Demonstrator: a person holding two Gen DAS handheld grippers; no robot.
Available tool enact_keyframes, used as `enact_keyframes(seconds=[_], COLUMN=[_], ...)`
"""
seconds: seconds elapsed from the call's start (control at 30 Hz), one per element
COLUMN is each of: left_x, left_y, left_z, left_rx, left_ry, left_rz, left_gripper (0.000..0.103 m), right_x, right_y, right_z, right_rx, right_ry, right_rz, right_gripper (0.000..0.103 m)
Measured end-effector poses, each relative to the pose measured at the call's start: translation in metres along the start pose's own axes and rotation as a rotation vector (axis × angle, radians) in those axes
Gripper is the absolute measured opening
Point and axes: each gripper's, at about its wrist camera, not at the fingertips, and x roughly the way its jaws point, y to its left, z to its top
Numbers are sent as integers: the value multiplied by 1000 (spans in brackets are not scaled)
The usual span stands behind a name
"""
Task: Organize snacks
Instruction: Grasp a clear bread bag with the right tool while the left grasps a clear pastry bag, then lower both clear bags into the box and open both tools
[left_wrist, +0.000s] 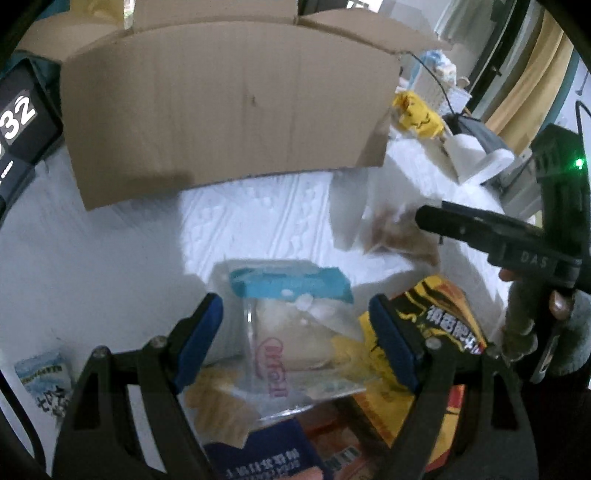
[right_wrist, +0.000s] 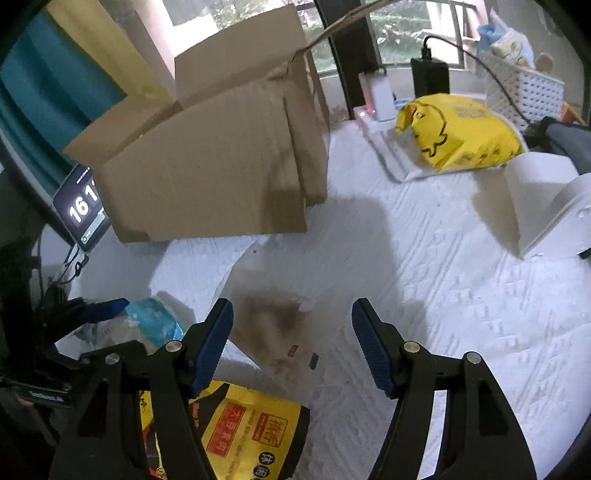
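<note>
My left gripper (left_wrist: 299, 332) is open and hovers over a clear bag with a teal header (left_wrist: 291, 288) that holds pale snacks. The bag shows between the blue pads, which do not press on it. A yellow-and-black packet (left_wrist: 439, 317) lies to its right, and a dark blue packet (left_wrist: 266, 458) sits below. My right gripper (right_wrist: 293, 343) is also open, above a clear bag of brown snacks (right_wrist: 273, 321) lying on the white cloth. The yellow-and-black packet (right_wrist: 251, 428) lies under its left finger. An open cardboard box (left_wrist: 229, 110) (right_wrist: 207, 177) stands behind.
A small blue-white packet (left_wrist: 44, 384) lies at the left. A screen showing digits (right_wrist: 81, 206) leans left of the box. A yellow bag (right_wrist: 458, 136), a white roll (right_wrist: 546, 199), a white basket (right_wrist: 524, 88) and a black charger (right_wrist: 430, 77) crowd the right and back.
</note>
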Motion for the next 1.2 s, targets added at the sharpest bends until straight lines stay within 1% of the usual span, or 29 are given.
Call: enact_keyframes(seconds=[0.13,0.2,0.23,0.27,0.3,0.33,0.37,0.4,0.43,0.57,0.77,0.93,1.2], left_x=[7,12,13,13,14,14,14,13,12,3,-16,-42,-79], left_y=[-2,-1,-1,-2,-4,-5,-7,-8,-9,-10,-10,-5,8], left_z=[0,-1,-1,-2,-2,-2,-3,-3,-3,-3,0,7,31], left_rx=[34,32,32,40,46,53,64,71,75,80,78,65,34], left_ry=[25,36,34,31,30,27,17,12,2,-30,-73,-144,-254], left_rz=[39,36,33,23,17,19,22,22,24,20,7,16,29], left_gripper=[82,82,78,73,66,65,63,62,61,60,60,60,60], right_x=[8,10,10,9,10,11,12,12,13,9,-6,-28,-59], right_y=[2,2,2,2,4,6,8,10,12,19,20,20,35], right_z=[-1,-1,0,0,0,0,-1,-1,-1,-1,2,13,40], right_rx=[-11,-10,-8,-11,-18,-26,-35,-45,-52,-80,-92,-102,-138], right_ry=[22,27,24,20,23,26,31,37,37,23,-13,-59,-142], right_rz=[13,20,23,20,23,25,30,43,48,49,53,49,46], right_gripper=[70,70,69,65,63,60,54,50,49,44,44,44,44])
